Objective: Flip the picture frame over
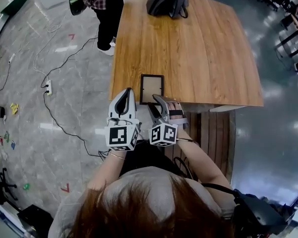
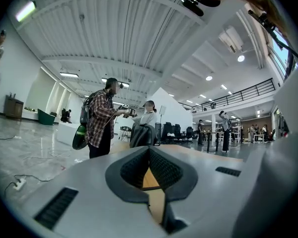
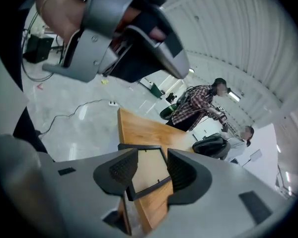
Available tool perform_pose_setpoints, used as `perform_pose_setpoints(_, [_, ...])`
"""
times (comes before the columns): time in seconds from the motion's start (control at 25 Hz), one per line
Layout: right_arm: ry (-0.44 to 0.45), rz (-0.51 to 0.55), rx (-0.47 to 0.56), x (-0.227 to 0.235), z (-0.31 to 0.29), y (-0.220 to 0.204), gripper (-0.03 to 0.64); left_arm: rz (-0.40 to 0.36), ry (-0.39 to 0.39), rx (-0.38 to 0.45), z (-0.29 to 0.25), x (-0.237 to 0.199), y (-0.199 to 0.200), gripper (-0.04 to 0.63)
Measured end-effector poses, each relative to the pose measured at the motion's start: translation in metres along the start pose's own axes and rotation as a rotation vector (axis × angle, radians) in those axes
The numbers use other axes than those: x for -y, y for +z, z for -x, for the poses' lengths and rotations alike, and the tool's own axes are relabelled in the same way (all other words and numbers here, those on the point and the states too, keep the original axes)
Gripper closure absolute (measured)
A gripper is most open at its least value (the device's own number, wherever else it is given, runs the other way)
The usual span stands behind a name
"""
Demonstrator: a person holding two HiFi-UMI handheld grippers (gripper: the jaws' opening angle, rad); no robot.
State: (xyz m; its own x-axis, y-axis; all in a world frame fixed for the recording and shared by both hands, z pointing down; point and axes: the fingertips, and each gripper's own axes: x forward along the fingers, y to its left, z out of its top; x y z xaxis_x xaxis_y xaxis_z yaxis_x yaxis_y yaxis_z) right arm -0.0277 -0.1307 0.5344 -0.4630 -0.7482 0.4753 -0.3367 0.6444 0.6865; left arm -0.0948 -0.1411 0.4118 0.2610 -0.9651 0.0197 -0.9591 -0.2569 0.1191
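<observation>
The picture frame (image 1: 152, 89) lies flat on the wooden table (image 1: 203, 58), close to its near edge. It has a thin black border around a beige panel. My right gripper (image 1: 157, 99) hovers at the frame's near right corner, pointing down at it. Its jaws stand open, and the frame (image 3: 148, 168) shows through the gap beyond the right gripper (image 3: 152, 155), untouched by the pads. My left gripper (image 1: 127, 91) is held level just left of the frame, off the table's near left corner. The left gripper (image 2: 149, 150) has its tips together and holds nothing.
A black backpack (image 1: 167, 1) sits at the table's far end. A person in a plaid shirt (image 1: 102, 4) stands at the far left corner. A power strip with cables (image 1: 47, 87) lies on the floor to the left. Wooden slats (image 1: 211, 133) run below the table's near edge.
</observation>
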Motion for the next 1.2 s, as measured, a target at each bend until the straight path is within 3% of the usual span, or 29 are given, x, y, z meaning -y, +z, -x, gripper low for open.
perform_pose_setpoints(0.2, [0.037,0.116,-0.042,-0.030,-0.014,-0.009,0.417,-0.005,0.012,0.005,0.003,-0.003,0.005,0.588])
perform_pose_setpoints(0.48, [0.036,0.187,-0.094,-0.047,-0.032,-0.020,0.393,-0.011,0.005,-0.007,0.003,-0.004,0.006,0.588])
perform_pose_setpoints(0.8, [-0.065,0.314,-0.231,-0.038,-0.058,-0.060,0.393,-0.022,0.000,-0.017,0.010,-0.005,0.005,0.588])
perform_pose_setpoints(1.2, [-0.050,0.321,-0.192,-0.039,-0.047,-0.057,0.444,-0.016,0.010,-0.012,0.012,-0.011,0.009,0.588])
